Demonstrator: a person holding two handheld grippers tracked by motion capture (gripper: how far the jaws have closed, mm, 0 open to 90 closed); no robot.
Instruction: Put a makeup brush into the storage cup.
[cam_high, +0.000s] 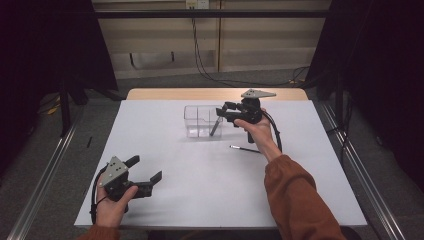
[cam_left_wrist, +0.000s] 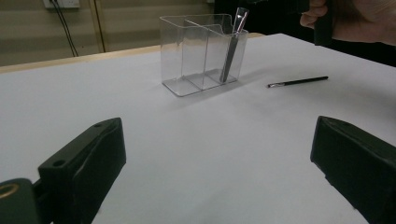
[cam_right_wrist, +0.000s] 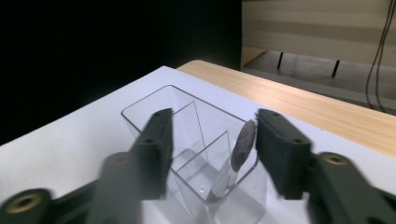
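Observation:
A clear plastic holder with three compartments stands on the white table, back of centre. A makeup brush with a dark handle leans upright in its right-hand compartment. My right gripper hovers just above that end of the holder. In the right gripper view its jaws stand apart with the brush head between them, close to the right jaw but untouched. A thin black brush lies flat on the table right of the holder. My left gripper rests low at the front left, open and holding nothing.
The white tabletop has a wooden strip along its far edge. In the left gripper view the holder, the leaning brush and the thin brush lie ahead. Dark curtains and metal rails flank the table.

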